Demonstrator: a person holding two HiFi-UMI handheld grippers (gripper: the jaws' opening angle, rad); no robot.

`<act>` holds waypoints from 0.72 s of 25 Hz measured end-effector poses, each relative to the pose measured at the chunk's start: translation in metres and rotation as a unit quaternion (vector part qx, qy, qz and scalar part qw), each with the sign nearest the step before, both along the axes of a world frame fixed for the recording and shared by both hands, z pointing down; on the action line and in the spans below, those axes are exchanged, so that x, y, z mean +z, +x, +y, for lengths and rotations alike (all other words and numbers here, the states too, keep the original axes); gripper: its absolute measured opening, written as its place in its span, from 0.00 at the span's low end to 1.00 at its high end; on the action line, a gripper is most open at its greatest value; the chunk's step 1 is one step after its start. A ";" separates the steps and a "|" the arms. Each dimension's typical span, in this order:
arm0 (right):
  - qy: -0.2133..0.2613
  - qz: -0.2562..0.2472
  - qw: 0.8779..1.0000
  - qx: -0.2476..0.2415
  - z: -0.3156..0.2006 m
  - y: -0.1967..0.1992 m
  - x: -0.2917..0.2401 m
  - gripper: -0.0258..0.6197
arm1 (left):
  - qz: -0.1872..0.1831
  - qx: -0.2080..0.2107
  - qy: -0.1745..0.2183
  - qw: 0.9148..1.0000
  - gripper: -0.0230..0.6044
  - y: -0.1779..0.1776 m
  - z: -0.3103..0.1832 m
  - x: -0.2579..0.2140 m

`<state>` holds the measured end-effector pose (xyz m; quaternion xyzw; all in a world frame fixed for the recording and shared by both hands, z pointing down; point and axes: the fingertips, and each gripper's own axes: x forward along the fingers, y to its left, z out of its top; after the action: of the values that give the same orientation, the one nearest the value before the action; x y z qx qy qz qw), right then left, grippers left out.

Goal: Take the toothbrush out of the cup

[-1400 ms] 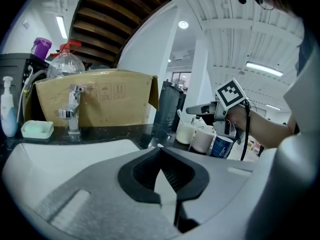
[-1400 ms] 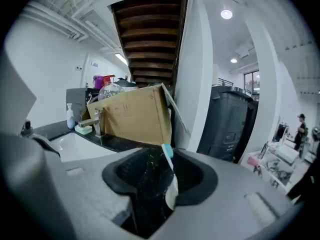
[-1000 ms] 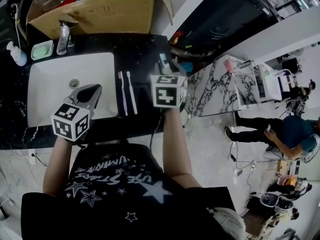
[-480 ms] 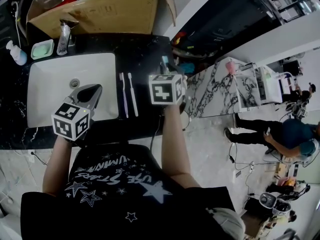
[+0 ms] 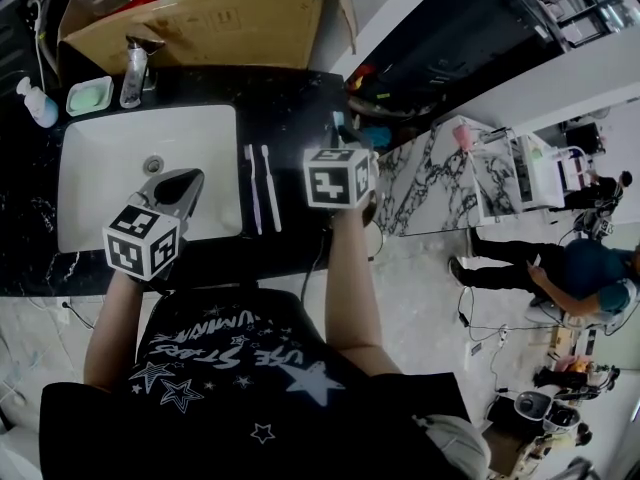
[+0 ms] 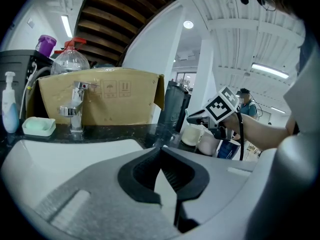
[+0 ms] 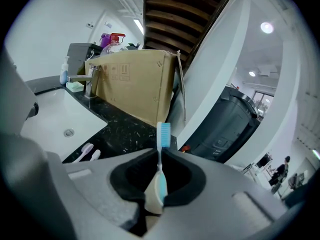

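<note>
Two claws: right claw (image 7: 160, 153) just closed on toothbrush (image 7: 160, 181), bristles at twelve o'clock; left claw (image 6: 160, 150) pinched together, empty. Grasp step; next likely a straight lift from cup.

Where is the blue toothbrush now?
Right gripper view: the blue toothbrush stands upright between the jaws of the right gripper, which have just been closing on it, right of two toothbrushes lying beside the sink.

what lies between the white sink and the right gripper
Two toothbrushes side by side on the counter, head view. The right gripper has just closed on a blue toothbrush.
</note>
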<state>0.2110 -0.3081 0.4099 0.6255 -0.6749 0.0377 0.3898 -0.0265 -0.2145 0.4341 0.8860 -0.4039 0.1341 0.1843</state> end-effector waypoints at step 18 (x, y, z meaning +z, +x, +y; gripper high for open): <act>0.100 -0.037 0.994 -0.029 0.020 -0.012 -0.094 0.08 | 0.001 0.001 0.013 1.000 0.05 -0.009 0.020 -0.012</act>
<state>0.1991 -0.2881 0.3161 0.6399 -0.7071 -0.0182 0.3005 -0.0351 -0.1943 0.4223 0.8887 -0.4047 0.1280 0.1736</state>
